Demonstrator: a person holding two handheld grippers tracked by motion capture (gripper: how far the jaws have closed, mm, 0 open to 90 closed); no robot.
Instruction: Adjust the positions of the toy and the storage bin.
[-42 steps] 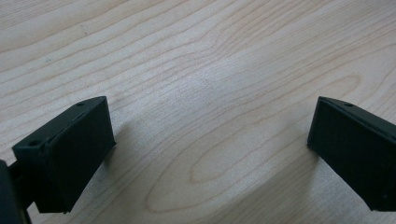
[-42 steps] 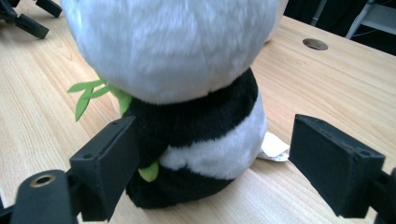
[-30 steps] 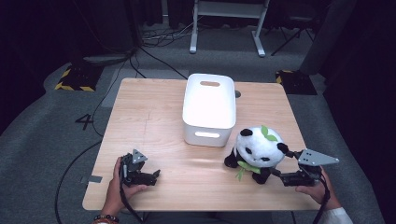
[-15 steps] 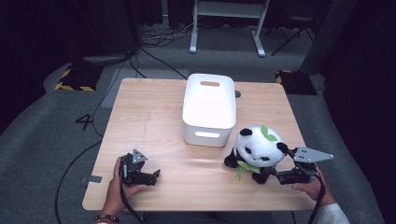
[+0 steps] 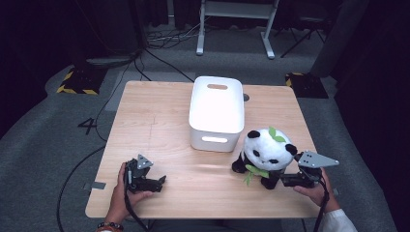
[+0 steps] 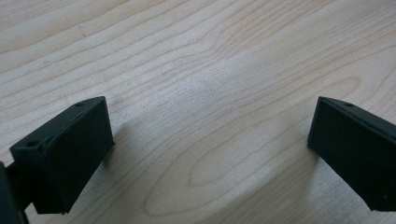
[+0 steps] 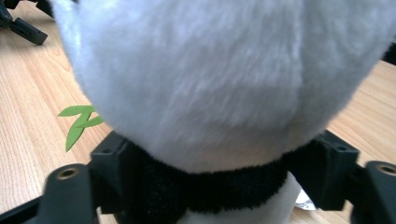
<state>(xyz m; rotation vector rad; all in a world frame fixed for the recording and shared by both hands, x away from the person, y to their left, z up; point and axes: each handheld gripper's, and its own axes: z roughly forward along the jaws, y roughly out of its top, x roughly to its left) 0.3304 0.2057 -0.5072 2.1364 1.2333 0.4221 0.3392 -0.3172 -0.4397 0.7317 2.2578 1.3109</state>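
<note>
Left side: your left hand-held gripper [image 5: 157,182] rests low over the bare wood near the front left corner of the table [image 5: 159,121]. Its jaws stand wide apart with nothing between them; the left gripper view confirms plain wood grain in the gap. This hand has no part in the work at present.

Centre: one white bin [image 5: 216,112] stands upright toward the far middle of the table, handle slot in its end wall. From above it reads as empty, though glare on the white interior hinders a firm check.

Right side: one plush panda [image 5: 266,154] sits upright on the table just beside the front right corner of the bin, green felt leaves on its head and at its front. Your right hand-held gripper [image 5: 285,181] is at its back, low down. The jaws have just been closing, and the right gripper view shows the toy's black band between them, with the pads [image 7: 116,163] bearing on the plush at either side. I judge the grip made or very nearly made.

Progress: the approach is done and the grasp is being set. The panda is not yet lifted. If the bin is its destination, the lift, carry and release all remain.

Count: two hand-held grippers, one bin, one panda, one table.
</note>
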